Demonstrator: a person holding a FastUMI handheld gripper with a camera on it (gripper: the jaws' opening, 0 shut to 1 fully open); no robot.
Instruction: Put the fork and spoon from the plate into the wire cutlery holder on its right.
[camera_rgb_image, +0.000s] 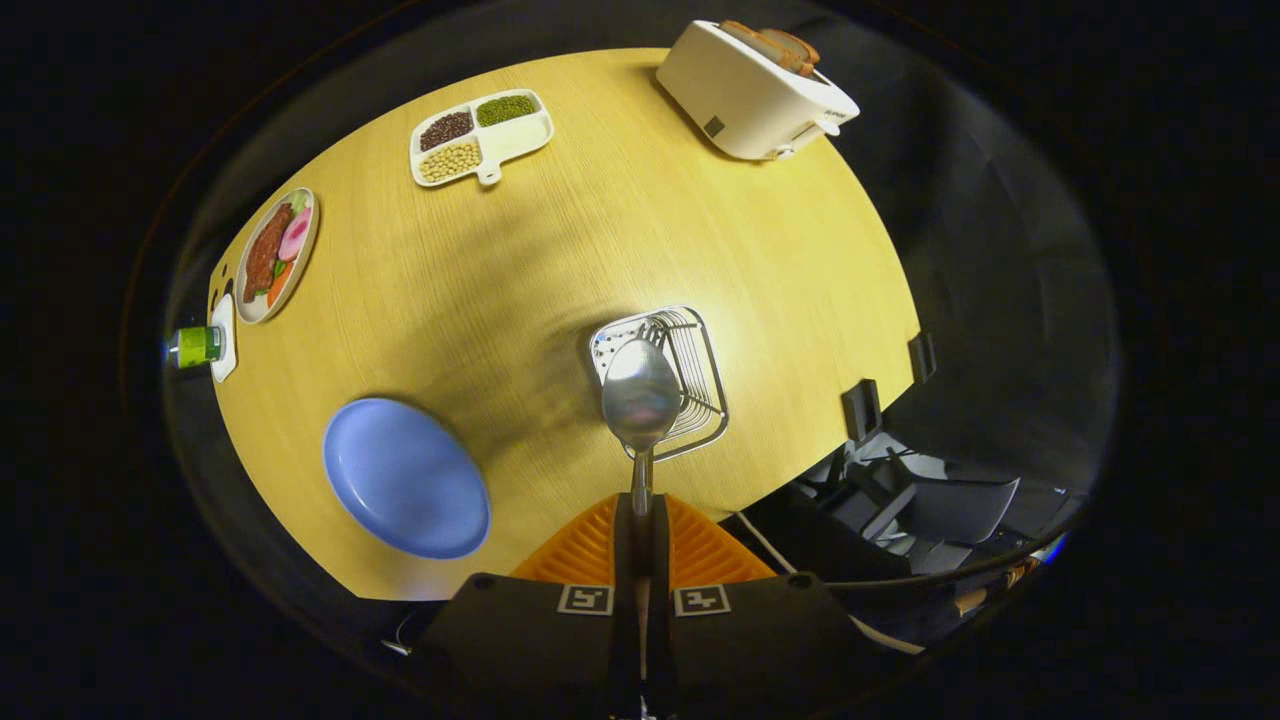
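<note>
A: One piece of cutlery is in hand, the spoon (640, 400). Its handle runs straight back between the fingers, bowl forward and beyond the tips.

B: And the jaws?

A: Closed nearly all the way, both fingers pressing the thin handle. The gripper (641, 510) has nothing else in it.

B: Where is the holder (690, 375) from there?

A: Directly past the bowl. Seen along the fingers, the bowl overlaps the holder's open top on its near left side, with the wire ribs showing to the right of it. Whether the spoon is already inside the rim or hanging above it, I cannot tell.

B: So the long axis?

A: It points along the fingers into the holder, more or less end-on. I'd judge the coming move is a straight lowering along that axis, maybe nudged a little right toward the middle of the basket, then letting go.

B: The plate (405, 478)?

A: Blue, on the table (620, 210) to the left of the holder, well apart from the spoon, and I see no cutlery on it. A fork I can't make out; something pale with dots sits in the holder behind the bowl, but it's too hidden to name.

B: Risk?

A: Probably the bowl catching a wire on the way down.
</note>
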